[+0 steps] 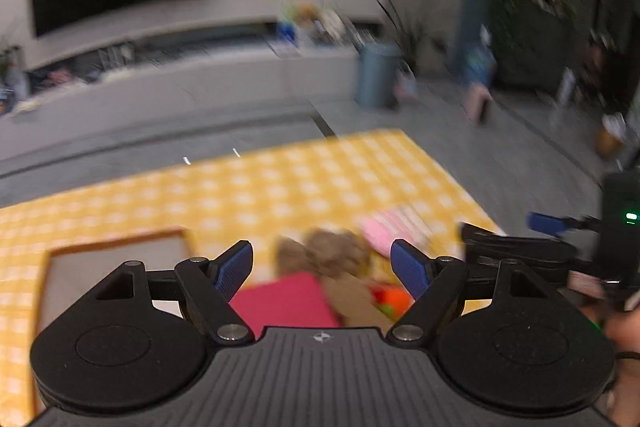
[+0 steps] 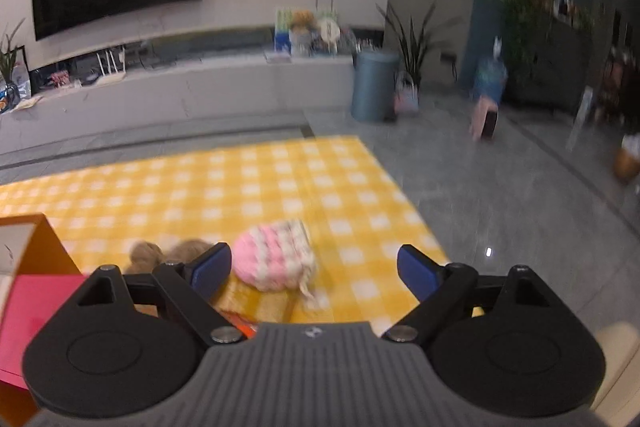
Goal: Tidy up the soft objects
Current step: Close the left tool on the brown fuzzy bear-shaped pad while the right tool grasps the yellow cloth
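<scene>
**Both grippers spread wide above the soft toys on the yellow cloth**

From my left gripper (image 1: 322, 269) I see blue-padded fingers splayed apart with nothing between them. Past them, at 12 o'clock, lies a fuzzy brown plush toy (image 1: 332, 253) on the yellow-and-white checked cloth (image 1: 248, 195). A flat magenta fabric piece (image 1: 284, 301) sits just below it, and a blurred orange-and-red soft item (image 1: 390, 299) lies at 3 o'clock of that. A pink-and-white knitted pouch (image 1: 386, 229) rests at 1 o'clock of the plush toy. An orange-rimmed box (image 1: 116, 267) with a pale inside stands at 9 o'clock.

My right gripper (image 2: 316, 269) is likewise released, empty. The knitted pouch (image 2: 274, 255) lies between its fingers, toward the left one, untouched. The brown plush (image 2: 168, 253) peeks out at 9 o'clock of the pouch, beside the orange box (image 2: 40, 247). This view is less blurred than the left.
</scene>
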The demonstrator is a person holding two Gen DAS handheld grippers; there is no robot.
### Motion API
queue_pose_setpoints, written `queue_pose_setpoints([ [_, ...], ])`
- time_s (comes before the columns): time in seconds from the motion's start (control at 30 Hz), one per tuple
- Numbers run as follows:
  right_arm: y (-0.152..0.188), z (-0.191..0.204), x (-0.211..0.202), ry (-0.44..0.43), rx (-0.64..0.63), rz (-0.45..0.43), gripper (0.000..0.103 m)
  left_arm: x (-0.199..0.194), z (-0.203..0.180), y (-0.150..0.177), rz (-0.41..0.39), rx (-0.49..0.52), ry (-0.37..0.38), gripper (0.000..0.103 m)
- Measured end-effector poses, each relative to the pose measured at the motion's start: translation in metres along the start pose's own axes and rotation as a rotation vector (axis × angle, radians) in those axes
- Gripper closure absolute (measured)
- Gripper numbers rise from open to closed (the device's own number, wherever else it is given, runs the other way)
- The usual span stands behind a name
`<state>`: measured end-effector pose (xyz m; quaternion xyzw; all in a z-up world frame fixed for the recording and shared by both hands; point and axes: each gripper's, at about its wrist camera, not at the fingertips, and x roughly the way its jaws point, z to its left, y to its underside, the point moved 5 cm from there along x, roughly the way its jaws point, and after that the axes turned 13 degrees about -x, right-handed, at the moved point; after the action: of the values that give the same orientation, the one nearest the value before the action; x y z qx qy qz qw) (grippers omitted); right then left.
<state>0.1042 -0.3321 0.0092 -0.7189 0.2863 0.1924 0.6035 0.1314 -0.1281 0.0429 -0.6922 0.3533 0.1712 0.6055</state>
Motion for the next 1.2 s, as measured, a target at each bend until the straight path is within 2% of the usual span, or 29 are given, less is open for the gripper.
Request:
queue_pose_setpoints([
  [0.17,0.036,-0.014,0.038,-0.010,-0.023,0.114,0.014,0.055,-0.048,0.026,0.146,0.147,-0.007,0.012],
  [0.23,0.054,-0.014,0.050,-0.035,-0.039,0.184,0.014,0.080,-0.059,0.032,0.226,0.193,-0.019,0.014],
  [0.37,0.085,-0.002,0.074,-0.127,-0.084,0.280,0.014,0.134,-0.066,0.044,0.402,0.215,-0.119,0.016],
  [0.43,0.093,0.006,0.083,-0.153,-0.107,0.327,0.014,0.158,-0.060,0.049,0.494,0.204,-0.169,0.024],
  [0.57,0.097,0.015,0.091,-0.167,-0.132,0.355,0.014,0.178,-0.046,0.052,0.578,0.158,-0.243,0.024],
  [0.7,0.096,0.022,0.091,-0.202,-0.139,0.360,0.014,0.188,-0.046,0.053,0.594,0.190,-0.299,0.024],
  [0.83,0.098,0.029,0.100,-0.212,-0.155,0.386,0.014,0.200,-0.051,0.056,0.614,0.183,-0.342,0.017],
  [0.93,0.100,0.031,0.107,-0.213,-0.150,0.411,0.014,0.209,-0.055,0.059,0.615,0.204,-0.410,0.012],
  [1.07,0.100,0.037,0.112,-0.255,-0.146,0.414,0.015,0.216,-0.051,0.053,0.610,0.143,-0.447,0.011],
  [1.2,0.100,0.041,0.114,-0.272,-0.160,0.405,0.022,0.224,-0.040,0.054,0.598,0.170,-0.506,0.009],
])
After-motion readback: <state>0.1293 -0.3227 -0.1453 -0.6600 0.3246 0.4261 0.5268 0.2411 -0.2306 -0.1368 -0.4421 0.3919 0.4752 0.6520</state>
